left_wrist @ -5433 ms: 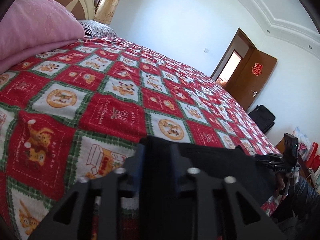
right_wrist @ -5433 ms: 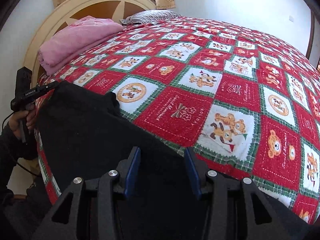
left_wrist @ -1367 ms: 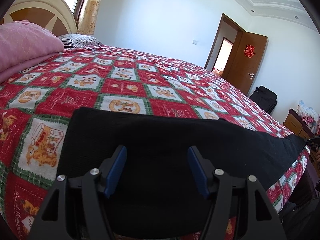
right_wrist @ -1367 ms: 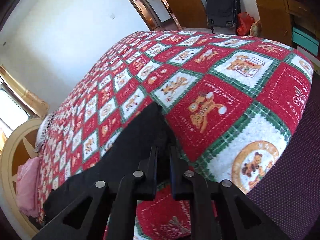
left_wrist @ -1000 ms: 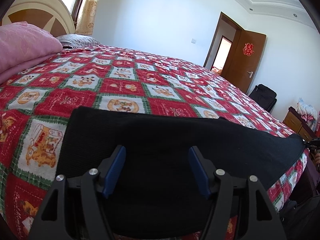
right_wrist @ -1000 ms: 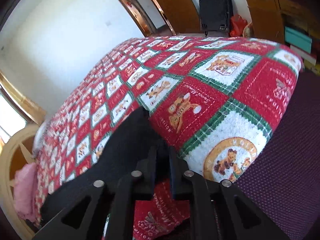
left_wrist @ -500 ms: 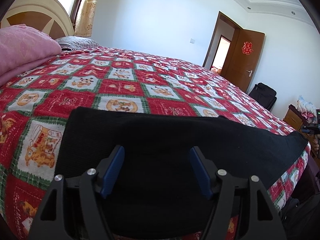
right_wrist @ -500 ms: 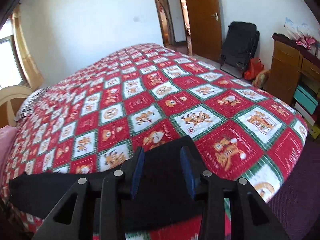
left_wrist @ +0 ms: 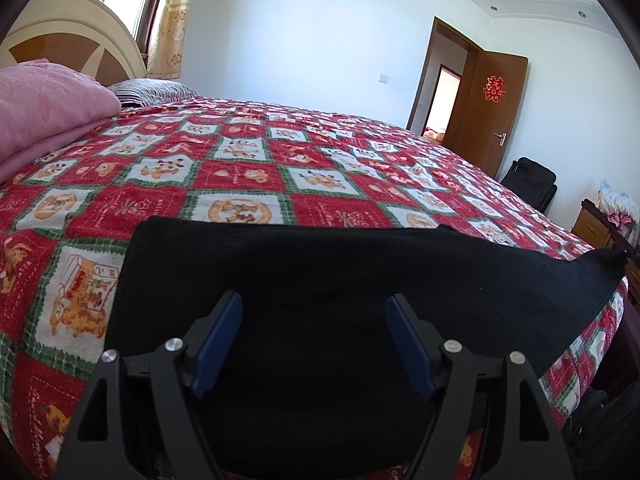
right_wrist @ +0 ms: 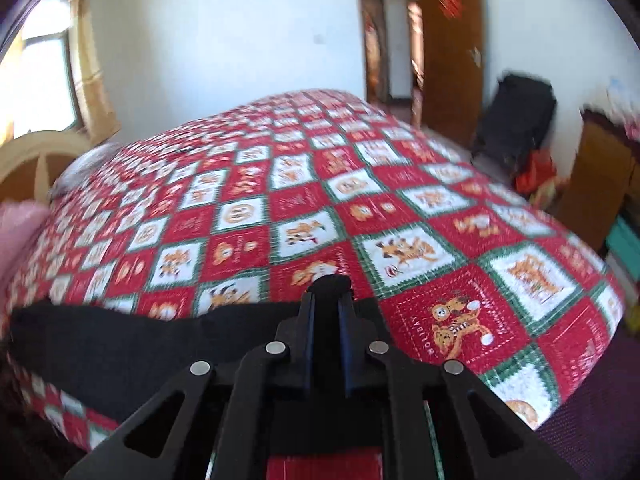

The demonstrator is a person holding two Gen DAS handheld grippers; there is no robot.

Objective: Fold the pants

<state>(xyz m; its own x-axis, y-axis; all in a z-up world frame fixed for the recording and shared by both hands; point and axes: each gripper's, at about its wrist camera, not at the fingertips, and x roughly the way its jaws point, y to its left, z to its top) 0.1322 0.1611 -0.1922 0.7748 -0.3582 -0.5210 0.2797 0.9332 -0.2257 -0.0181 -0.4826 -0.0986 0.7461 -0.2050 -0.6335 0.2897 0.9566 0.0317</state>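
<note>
1. We see the black pants (left_wrist: 328,264) laid lengthwise along the near edge of the bed, on the red, white and green bedspread (left_wrist: 248,168) with its cartoon squares.
2. Our left gripper (left_wrist: 314,320) hangs over the wide end of the pants; its jaws have just been opening and now stand wide apart, the blue pads (left_wrist: 218,340) clear of the cloth, with only flat fabric showing between them.
3. Our right gripper (right_wrist: 326,308) sits at the other end of the garment, near the foot corner of the bed. Its jaws have just been closing and are now drawn narrow, pinching a bunched tip of the black fabric that pokes up just past the fingertips.
4. In the left wrist view, that far corner of the pants rises to a lifted point at the right edge of the bed.
5. A folded pink blanket (left_wrist: 44,108) lies at the head end, well apart from the pants, below the cream and brown headboard (left_wrist: 68,40).
6. Beyond the bed a brown door (left_wrist: 488,112) stands open, with a black bag (left_wrist: 528,184) against the wall beside it.
7. The right wrist view is blurred.
</note>
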